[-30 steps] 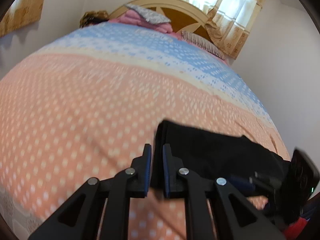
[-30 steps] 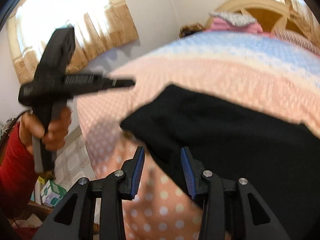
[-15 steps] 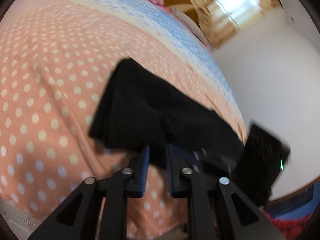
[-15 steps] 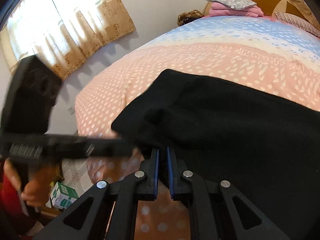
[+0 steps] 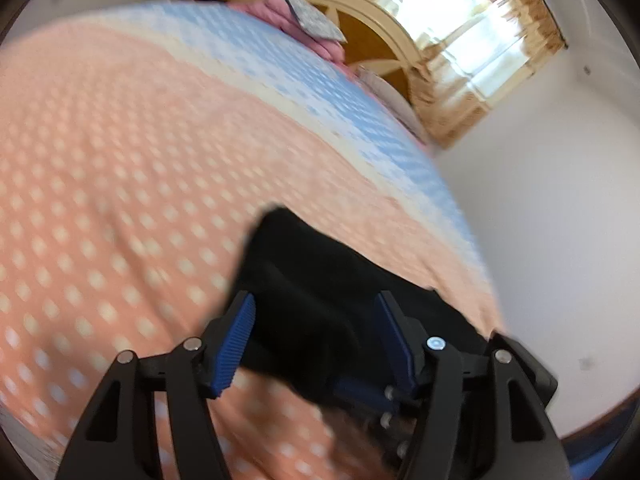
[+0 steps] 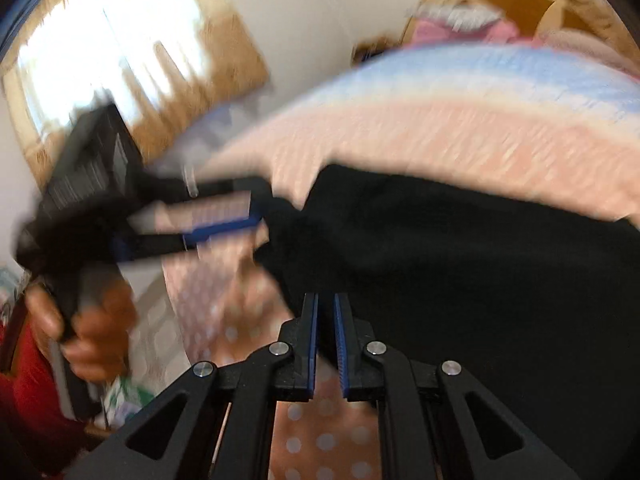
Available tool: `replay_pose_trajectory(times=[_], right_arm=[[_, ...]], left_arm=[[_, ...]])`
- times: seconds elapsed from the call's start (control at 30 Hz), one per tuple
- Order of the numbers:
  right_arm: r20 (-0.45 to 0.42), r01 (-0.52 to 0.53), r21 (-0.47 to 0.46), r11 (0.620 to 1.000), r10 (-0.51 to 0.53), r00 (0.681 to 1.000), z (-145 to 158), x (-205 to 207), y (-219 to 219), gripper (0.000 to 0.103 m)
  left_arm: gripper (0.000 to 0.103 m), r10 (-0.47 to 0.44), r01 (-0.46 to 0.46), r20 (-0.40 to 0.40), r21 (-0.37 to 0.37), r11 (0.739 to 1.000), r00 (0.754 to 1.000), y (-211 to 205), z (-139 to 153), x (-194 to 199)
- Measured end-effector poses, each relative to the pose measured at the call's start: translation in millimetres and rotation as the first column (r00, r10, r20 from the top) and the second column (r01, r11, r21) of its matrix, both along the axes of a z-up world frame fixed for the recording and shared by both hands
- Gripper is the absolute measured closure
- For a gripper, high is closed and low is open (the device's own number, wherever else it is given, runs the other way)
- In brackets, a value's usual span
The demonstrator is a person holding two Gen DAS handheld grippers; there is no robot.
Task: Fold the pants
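Note:
Black pants point(image 5: 320, 280) lie folded near the front edge of the bed; in the right wrist view the pants point(image 6: 460, 264) fill the right half. My left gripper point(image 5: 316, 300) has its jaws opening, with a corner of the pants between the blue pads point(image 5: 236, 344), which do not press on it. From the right wrist view the left gripper point(image 6: 248, 214) is blurred, held by a hand point(image 6: 96, 332) at the pants' left corner. My right gripper point(image 6: 326, 298) is shut on the pants' near edge. Its black body point(image 5: 520, 364) shows at lower right.
The bedcover point(image 5: 120, 200) is peach with pale dots, with a blue band point(image 5: 280, 72) farther back. Pink pillows point(image 5: 296, 28) and a wooden headboard point(image 5: 372, 40) stand at the far end. A curtained window point(image 6: 120, 52) and tiled floor point(image 6: 148, 320) are left of the bed.
The left gripper's jaws, nearly shut at the pants' corner earlier, have spread wide. The right gripper closed from open onto the pants' near edge and stays shut. Both hands sank slightly.

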State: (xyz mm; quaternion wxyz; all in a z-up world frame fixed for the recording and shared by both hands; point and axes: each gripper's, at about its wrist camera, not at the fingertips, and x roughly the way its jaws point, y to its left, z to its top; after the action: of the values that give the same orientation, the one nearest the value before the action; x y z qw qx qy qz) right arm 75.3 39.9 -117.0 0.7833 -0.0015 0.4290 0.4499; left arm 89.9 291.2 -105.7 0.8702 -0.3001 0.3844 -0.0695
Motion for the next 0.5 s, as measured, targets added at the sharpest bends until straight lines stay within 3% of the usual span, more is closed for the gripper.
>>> replay_pose_trajectory(times=[0.03, 0.1, 0.13, 0.2, 0.23, 0.27, 0.3, 0.33, 0.43, 0.5], right_arm=[[0.01, 0.002, 0.008, 1.0, -0.002, 1.0, -4, -1, 3, 0.094], [0.06, 0.008, 0.02, 1.0, -0.009, 0.998, -4, -8, 5, 0.094], [0.061, 0.002, 0.019, 1.0, -0.003, 0.998, -2, -9, 5, 0.094], [0.016, -0.027, 0.041, 0.999, 0.026, 1.0, 2, -4, 1, 0.094], [-0.007, -0.033, 0.066, 0.997, 0.033, 0.999, 7, -1, -2, 0.094], [-0.006, -0.021, 0.094, 0.995, 0.022, 1.0, 14, 4, -6, 0.094], [0.004, -0.005, 0.117, 0.993, 0.004, 1.0, 19, 8, -9, 0.094], [0.016, 0.019, 0.14, 0.99, -0.021, 1.0, 26, 14, -12, 0.094], [0.028, 0.055, 0.124, 0.991, -0.059, 0.998, 37, 44, 2, 0.094], [-0.009, 0.019, 0.069, 0.997, -0.018, 1.0, 26, 63, 31, 0.094]], left_arm=[[0.045, 0.011, -0.01, -0.01, 0.055, 0.998, 1.0, -2, -2, 3], [0.084, -0.004, 0.007, -0.022, 0.141, 0.99, 1.0, -4, -8, 8], [0.086, -0.01, 0.015, -0.029, 0.167, 0.986, 1.0, -3, -10, 9], [0.086, 0.028, -0.02, -0.02, 0.306, 0.952, 0.999, 0, -7, 5], [0.086, 0.054, -0.044, -0.014, 0.39, 0.92, 0.998, 1, -4, 4], [0.086, 0.085, -0.072, -0.003, 0.493, 0.867, 0.996, 3, -1, 2], [0.086, 0.102, -0.086, -0.002, 0.528, 0.845, 0.995, 6, -1, 2], [0.086, 0.12, -0.102, 0.0, 0.541, 0.835, 0.993, 11, 1, 2], [0.086, 0.135, -0.144, 0.052, 0.478, 0.866, 0.989, 21, 16, -4], [0.083, 0.099, -0.134, 0.097, 0.499, 0.856, 0.99, 7, 28, -6]])
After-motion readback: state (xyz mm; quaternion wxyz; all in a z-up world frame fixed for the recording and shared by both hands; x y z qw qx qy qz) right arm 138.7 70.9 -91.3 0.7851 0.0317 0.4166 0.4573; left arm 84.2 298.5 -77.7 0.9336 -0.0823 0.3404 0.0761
